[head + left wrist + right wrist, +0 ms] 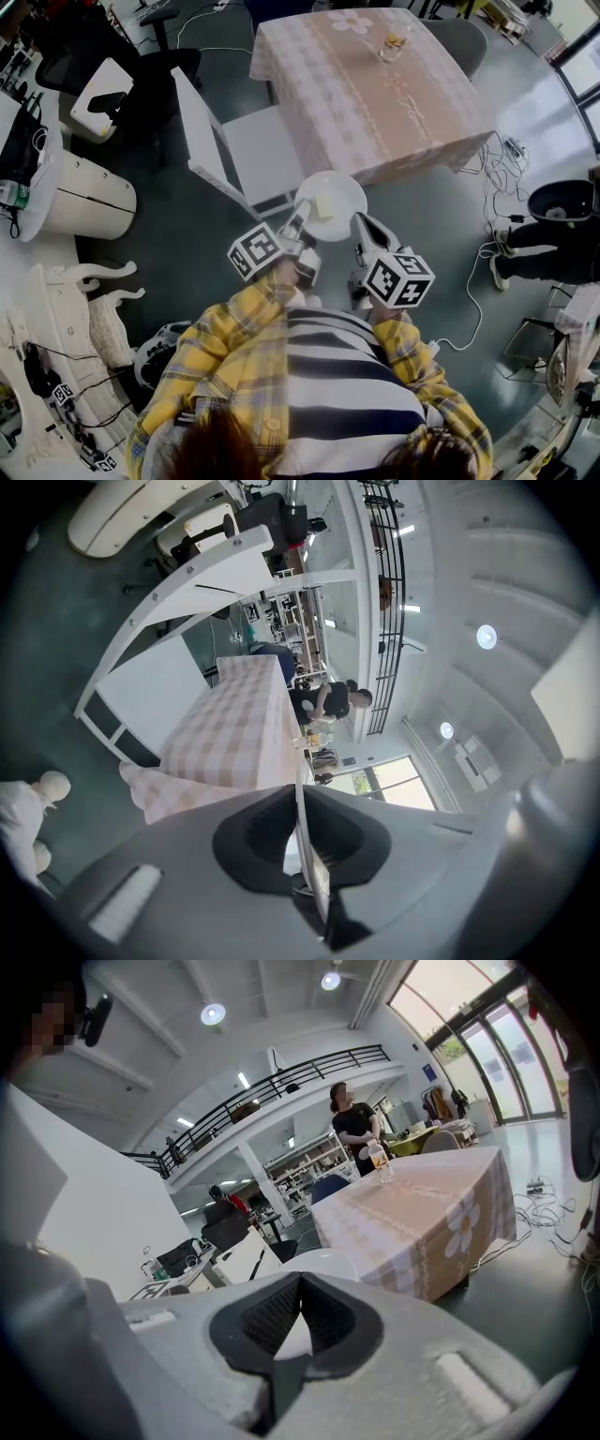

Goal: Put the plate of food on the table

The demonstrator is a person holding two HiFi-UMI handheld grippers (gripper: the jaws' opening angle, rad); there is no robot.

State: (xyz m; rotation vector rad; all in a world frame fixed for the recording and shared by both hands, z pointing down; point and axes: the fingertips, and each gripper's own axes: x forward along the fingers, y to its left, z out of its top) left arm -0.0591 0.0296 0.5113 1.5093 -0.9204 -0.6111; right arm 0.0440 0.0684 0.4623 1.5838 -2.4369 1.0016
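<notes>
One desk (412, 103) is standing out in front of the left hand-held gripper (298, 225) and the right hand-held gripper (361, 225), with one white chair (253, 150) just beside it. One plate (345, 186) is hanging in the air between the two, not yet over the desk. Each one is squeezing shut on the plate's rim, one on each side. I think they are holding it level like this so the one yellow bit of food (324, 206) is not sliding off.
</notes>
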